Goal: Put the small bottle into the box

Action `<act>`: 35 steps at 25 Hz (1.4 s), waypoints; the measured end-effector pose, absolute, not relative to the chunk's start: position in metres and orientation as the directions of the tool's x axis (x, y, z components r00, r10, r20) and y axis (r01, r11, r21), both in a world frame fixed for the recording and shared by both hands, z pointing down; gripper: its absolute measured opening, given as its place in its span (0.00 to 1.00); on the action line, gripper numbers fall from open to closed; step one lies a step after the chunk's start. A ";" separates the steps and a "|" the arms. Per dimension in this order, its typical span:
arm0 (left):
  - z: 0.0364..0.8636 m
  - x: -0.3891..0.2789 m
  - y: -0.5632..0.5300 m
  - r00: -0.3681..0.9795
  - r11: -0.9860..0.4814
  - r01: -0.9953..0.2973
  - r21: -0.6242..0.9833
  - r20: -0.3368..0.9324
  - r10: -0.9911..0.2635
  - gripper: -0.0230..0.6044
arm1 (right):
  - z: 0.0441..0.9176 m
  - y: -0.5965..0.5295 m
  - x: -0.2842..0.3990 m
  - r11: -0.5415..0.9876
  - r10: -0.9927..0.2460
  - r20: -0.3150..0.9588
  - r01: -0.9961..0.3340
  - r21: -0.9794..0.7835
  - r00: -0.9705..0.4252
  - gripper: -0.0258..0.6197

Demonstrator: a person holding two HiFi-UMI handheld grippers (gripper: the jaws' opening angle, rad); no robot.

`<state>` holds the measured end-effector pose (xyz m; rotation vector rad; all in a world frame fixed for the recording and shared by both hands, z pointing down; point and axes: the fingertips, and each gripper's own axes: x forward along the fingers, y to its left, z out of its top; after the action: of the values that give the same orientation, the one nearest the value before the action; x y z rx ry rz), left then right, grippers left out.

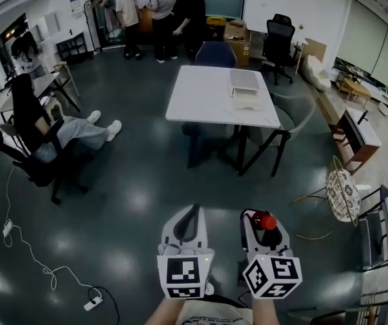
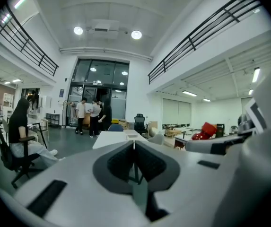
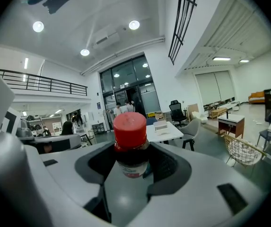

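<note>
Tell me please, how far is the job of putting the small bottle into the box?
Done: the right gripper is shut on the small bottle. In hand: the bottle is held over the floor, far from the white table where the box stands. Left: reach the table and put the bottle into the box. The left gripper is shut and empty.
</note>
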<state>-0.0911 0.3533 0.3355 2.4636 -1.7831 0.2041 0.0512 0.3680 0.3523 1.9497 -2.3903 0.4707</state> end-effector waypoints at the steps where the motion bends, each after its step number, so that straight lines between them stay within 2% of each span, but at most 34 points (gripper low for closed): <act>1: 0.336 -0.091 0.348 0.303 -0.308 -0.951 -0.003 0.163 -0.939 0.07 | 0.353 0.362 0.052 0.178 -0.953 0.205 -0.959 -0.220 -0.224 0.39; 9: 0.340 -0.094 0.300 0.288 -0.291 -0.957 0.006 0.176 -0.941 0.07 | 0.358 0.317 0.049 0.189 -0.946 0.216 -0.953 -0.235 -0.241 0.39; 35: 0.325 -0.113 0.075 0.391 -0.392 -0.919 0.028 0.163 -0.906 0.07 | 0.342 0.105 0.023 0.105 -0.961 0.228 -0.971 -0.214 -0.154 0.39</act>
<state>-0.1126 0.0754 0.3249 2.5235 -1.6631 0.1843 0.0227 0.1046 0.3420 2.0221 -2.3122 0.4896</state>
